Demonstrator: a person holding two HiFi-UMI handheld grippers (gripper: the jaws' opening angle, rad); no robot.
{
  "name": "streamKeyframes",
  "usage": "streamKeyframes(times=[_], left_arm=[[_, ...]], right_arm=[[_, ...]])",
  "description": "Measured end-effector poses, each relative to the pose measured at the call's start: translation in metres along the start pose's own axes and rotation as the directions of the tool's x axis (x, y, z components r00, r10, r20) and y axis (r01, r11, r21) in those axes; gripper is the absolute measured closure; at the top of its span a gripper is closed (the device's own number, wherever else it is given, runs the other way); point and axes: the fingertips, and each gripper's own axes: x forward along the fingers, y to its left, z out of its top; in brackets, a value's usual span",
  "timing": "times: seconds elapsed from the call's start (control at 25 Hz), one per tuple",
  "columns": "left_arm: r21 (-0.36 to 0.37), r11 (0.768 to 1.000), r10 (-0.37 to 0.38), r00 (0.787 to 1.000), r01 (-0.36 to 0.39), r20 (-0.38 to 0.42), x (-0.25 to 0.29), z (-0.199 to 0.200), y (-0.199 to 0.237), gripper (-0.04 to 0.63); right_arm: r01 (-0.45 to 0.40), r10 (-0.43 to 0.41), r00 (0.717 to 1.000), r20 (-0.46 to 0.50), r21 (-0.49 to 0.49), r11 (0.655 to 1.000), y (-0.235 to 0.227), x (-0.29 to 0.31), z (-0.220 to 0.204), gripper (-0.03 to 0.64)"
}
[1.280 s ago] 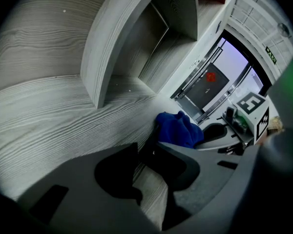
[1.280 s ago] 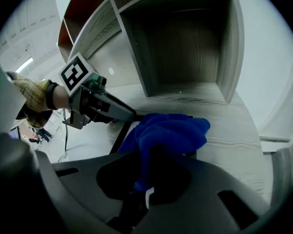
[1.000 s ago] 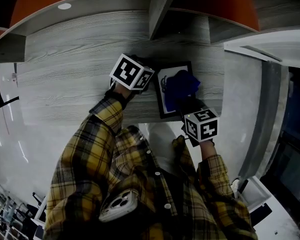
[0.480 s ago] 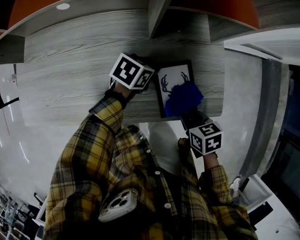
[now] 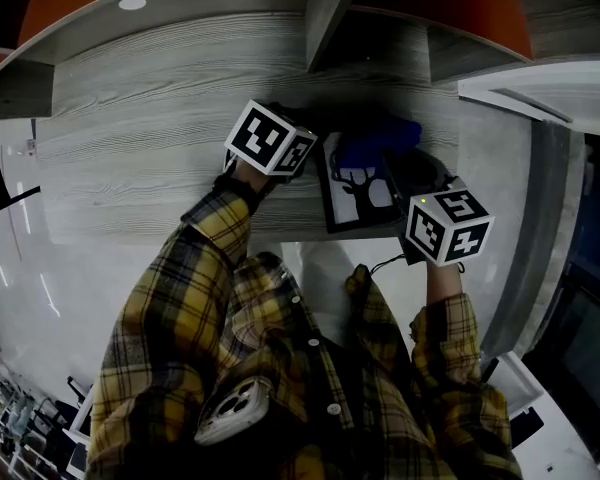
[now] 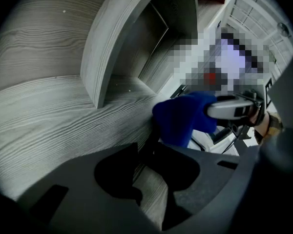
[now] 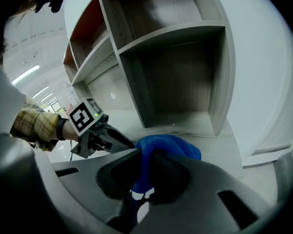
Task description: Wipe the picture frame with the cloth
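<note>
Wiping seems midway: your right hand-held gripper (image 7: 145,177) pinches blue cloth (image 5: 377,144) at picture frame (image 5: 365,196) far end; left hand-held gripper (image 6: 149,152) clamps frame edge; near part likely remains.

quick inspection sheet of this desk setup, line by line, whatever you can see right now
surface: grey wood-grain desk
job's things: picture frame lying flat, deer print up; blue cloth on its far end
clutter: nothing seen
grippers: left gripper shut on the frame's left edge; right gripper shut on the cloth, fingers pinching it
cables: thin black cable hanging by the right gripper
surroundings: open shelf compartments behind the desk; glossy white floor
</note>
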Motion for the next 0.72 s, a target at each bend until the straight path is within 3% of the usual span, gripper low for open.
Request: streamKeyframes(times=[0.24, 0.72], left_arm=[[-0.003, 1.000, -0.002, 1.000, 0.002, 0.000, 0.000, 0.000, -0.001, 0.486], [0.000, 1.000, 0.000, 1.000, 0.000, 0.001, 0.000, -0.001, 0.001, 0.486]], right_arm=[[0.101, -0.107, 0.990, -0.095, -0.068, 0.993, -0.044, 0.054, -0.013, 0.569], [0.087, -0.087, 0.987, -0.132, -0.001, 0.996, -0.042, 0.031, -0.057, 0.569]])
